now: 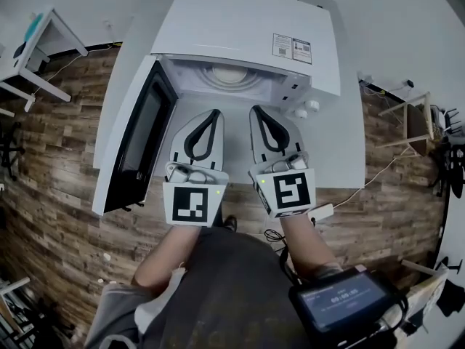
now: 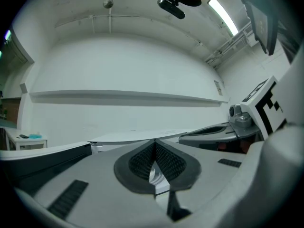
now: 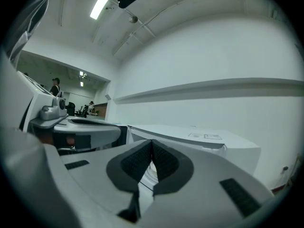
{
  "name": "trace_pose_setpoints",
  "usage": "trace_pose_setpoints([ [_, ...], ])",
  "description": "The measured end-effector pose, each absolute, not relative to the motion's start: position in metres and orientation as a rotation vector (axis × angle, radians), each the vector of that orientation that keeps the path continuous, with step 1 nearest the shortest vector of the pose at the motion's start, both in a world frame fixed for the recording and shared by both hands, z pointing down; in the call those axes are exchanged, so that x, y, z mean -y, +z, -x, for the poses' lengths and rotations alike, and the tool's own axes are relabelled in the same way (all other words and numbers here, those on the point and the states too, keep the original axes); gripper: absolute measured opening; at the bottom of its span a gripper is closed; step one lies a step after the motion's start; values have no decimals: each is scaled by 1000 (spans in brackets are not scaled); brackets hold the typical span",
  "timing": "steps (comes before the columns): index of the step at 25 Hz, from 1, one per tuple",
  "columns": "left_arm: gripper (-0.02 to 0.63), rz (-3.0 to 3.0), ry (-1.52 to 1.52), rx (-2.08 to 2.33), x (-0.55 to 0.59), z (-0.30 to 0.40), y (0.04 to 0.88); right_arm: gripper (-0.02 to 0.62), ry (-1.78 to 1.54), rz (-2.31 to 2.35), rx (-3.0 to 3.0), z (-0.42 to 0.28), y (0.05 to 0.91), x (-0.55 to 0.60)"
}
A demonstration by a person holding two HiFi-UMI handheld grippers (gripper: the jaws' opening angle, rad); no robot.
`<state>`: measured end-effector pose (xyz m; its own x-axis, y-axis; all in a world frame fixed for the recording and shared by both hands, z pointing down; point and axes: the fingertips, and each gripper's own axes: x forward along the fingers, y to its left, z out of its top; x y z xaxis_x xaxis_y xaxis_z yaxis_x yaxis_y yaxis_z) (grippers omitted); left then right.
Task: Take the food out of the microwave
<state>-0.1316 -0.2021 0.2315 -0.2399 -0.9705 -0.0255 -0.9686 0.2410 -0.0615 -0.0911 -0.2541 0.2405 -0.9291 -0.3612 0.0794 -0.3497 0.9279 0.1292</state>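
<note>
A white microwave [image 1: 247,31] stands on a white table [image 1: 341,144], its door [image 1: 138,140] swung open to the left. Inside the cavity a pale round dish [image 1: 229,75] sits on the turntable; what it holds is not visible. My left gripper [image 1: 214,113] and right gripper [image 1: 258,110] lie side by side just in front of the opening, pointing level into it. Both are shut with nothing between the pads. In the left gripper view the left gripper [image 2: 154,144] has its jaws meeting at the tip. The right gripper [image 3: 152,144] looks the same in its own view.
The open door bounds the left gripper's left side. Two control knobs [image 1: 305,109] stick out at the microwave's right front. A cable and adapter [image 1: 320,211] hang at the table's near edge. A small white table [image 1: 29,49] stands left, a wooden stool [image 1: 410,118] right, on wood flooring.
</note>
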Motion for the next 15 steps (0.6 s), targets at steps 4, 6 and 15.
trace_pose_setpoints([
  [4, 8, 1916, -74, -2417, 216, 148, 241, 3, -165, -563, 2980, 110, 247, 267],
  [6, 8, 1922, -72, -2408, 223, 155, 244, 3, -169, -576, 2982, 119, 250, 273],
  [15, 8, 1899, -29, -2439, 241, 190, 281, 3, -177, -630, 2981, 146, 290, 290],
])
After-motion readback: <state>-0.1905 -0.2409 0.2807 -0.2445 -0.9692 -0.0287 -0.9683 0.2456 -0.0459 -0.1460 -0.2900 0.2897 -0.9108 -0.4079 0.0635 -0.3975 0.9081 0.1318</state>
